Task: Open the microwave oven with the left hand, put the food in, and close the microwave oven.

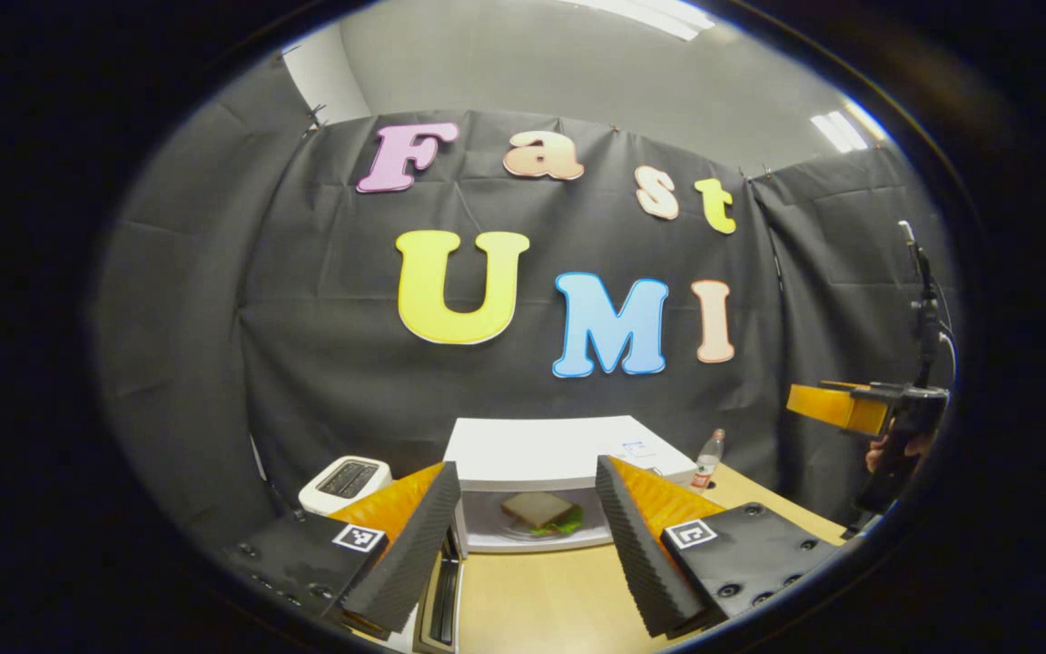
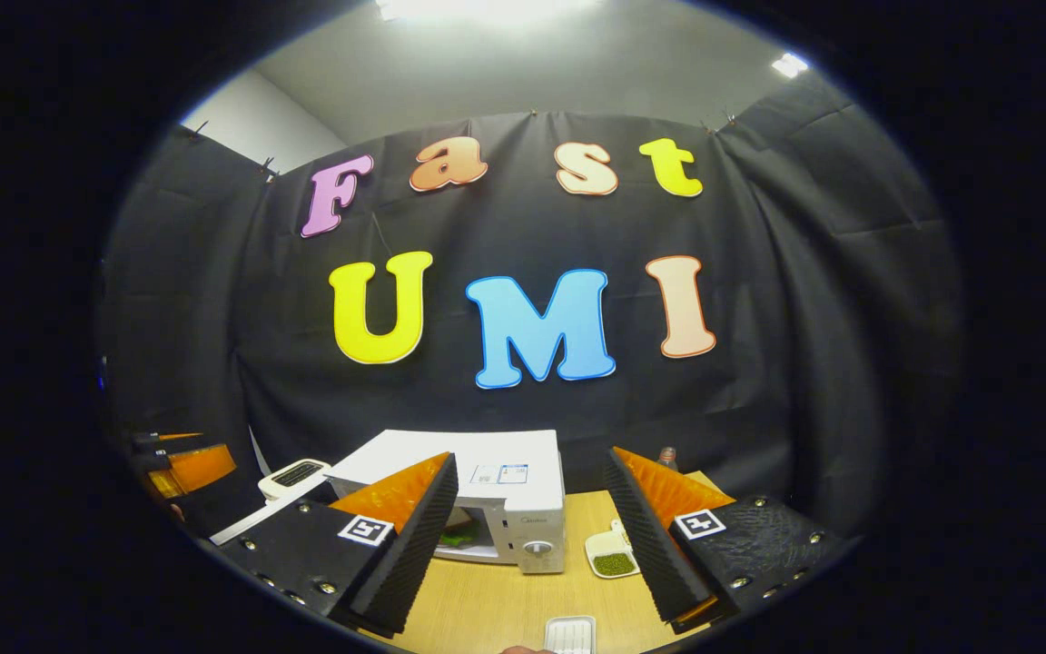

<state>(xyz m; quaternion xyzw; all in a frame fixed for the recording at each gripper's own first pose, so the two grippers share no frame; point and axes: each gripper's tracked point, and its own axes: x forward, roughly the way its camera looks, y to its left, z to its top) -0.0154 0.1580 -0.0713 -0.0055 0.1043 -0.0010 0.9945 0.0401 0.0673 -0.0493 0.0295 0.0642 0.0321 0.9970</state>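
The worktop (image 1: 559,590) carries everything here, with the white microwave oven (image 1: 559,454) at its back against the cloth wall. In the left gripper view the oven's cavity stands open and the food, a sandwich (image 1: 541,513), already lies inside on the floor of the cavity. So the loading looks done, and what remains, by my judgement, is closing the door.

The door (image 1: 444,595) is swung out to the oven's left side and reaches toward the camera, seen nearly edge-on, its long axis running front to back just beside the left claw's (image 1: 527,545) left finger. That is the relation the next move turns on: the door lies to the left of and right under the left claw, so that hand is by far the nearer one, and a sweep rightward would push it shut. The left claw's fingers are spread apart and hold nothing.

The right claw (image 2: 532,536) is also spread and empty, and hangs farther back and to the right.

The right gripper view gives the oven's control side with its knob (image 2: 537,548), a small dish of green grains (image 2: 612,563) and a ribbed white tray (image 2: 570,633). The left gripper view adds a toaster (image 1: 346,480) and a bottle (image 1: 707,459).
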